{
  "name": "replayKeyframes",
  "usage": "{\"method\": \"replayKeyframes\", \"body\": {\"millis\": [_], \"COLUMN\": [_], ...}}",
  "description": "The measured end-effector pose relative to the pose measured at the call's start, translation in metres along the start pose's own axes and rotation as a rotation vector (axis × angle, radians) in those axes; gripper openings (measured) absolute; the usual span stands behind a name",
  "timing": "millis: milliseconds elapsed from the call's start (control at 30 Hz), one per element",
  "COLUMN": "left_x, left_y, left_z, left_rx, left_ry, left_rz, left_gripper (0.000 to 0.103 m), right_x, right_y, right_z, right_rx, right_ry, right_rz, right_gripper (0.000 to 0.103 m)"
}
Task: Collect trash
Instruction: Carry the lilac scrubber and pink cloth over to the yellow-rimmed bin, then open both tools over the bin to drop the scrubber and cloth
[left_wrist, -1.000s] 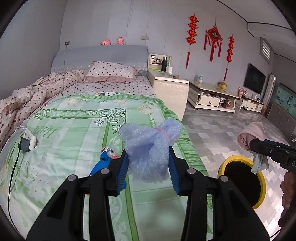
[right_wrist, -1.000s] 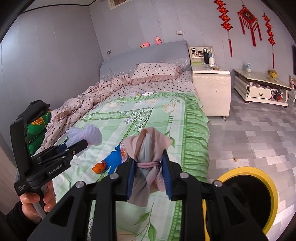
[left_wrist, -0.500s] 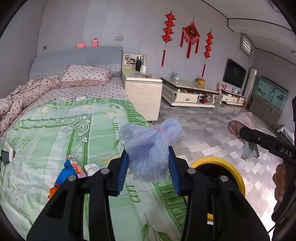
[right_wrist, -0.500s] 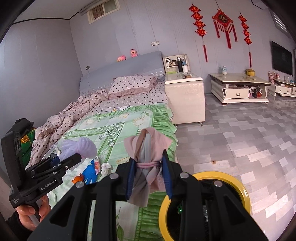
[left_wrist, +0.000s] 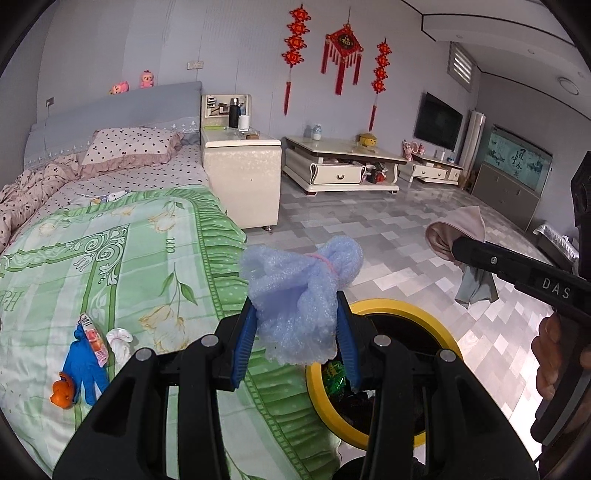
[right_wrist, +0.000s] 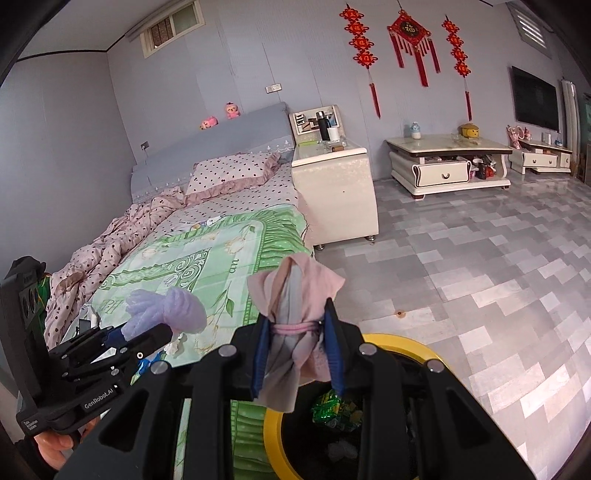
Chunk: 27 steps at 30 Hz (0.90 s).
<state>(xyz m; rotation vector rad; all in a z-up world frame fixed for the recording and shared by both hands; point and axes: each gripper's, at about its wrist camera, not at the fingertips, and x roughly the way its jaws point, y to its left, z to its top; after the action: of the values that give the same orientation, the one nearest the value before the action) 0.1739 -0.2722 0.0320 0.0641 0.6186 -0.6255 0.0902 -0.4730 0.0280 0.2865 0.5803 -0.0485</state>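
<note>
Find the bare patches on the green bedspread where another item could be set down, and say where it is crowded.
The green bedspread is bare across its middle, between the polka-dot sheet and the frilled edge. It is crowded near the front corner: blue glove, orange toy, snack wrapper and white wad cluster there.

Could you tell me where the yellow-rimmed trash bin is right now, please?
The yellow-rimmed trash bin stands on the tiled floor against the foot corner of the bed, low in both wrist views, just beyond and below the jaws.

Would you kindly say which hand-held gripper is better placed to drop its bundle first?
Probably the right hand-held gripper: its pink cloth bundle hangs over the yellow-rimmed bin, with the opening directly below.
</note>
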Motion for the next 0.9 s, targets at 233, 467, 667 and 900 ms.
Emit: {"method": "replayKeyframes", "body": {"millis": [233,467,667,900], "left_x": [0.030,0.056,0.078,0.101], "left_y": [-0.019,-0.027,-0.036,-0.044], "left_z": [-0.010,-0.023,-0.037,-0.056], "left_rx": [0.020,0.031,0.046,0.060], "left_ry": [0.045,0.093,0.131,0.171], "left_rz": [-0.027,-0.045,-0.061,-0.076], "left_gripper": [0.039,0.039,0.040,0.042], "right_x": [0.012,0.027,0.044,0.061], "right_y": [-0.023,-0.042,-0.060,-0.075], "right_z": [-0.008,-0.018,-0.029,-0.041], "right_rx": [0.033,0.069,0.102,0.131], "right_ry": [0.026,0.057,0.098,0.137], "right_rz": [-0.021,-0.038,-0.055,-0.084], "right_gripper": [0.026,0.026,0.026,0.026]}}
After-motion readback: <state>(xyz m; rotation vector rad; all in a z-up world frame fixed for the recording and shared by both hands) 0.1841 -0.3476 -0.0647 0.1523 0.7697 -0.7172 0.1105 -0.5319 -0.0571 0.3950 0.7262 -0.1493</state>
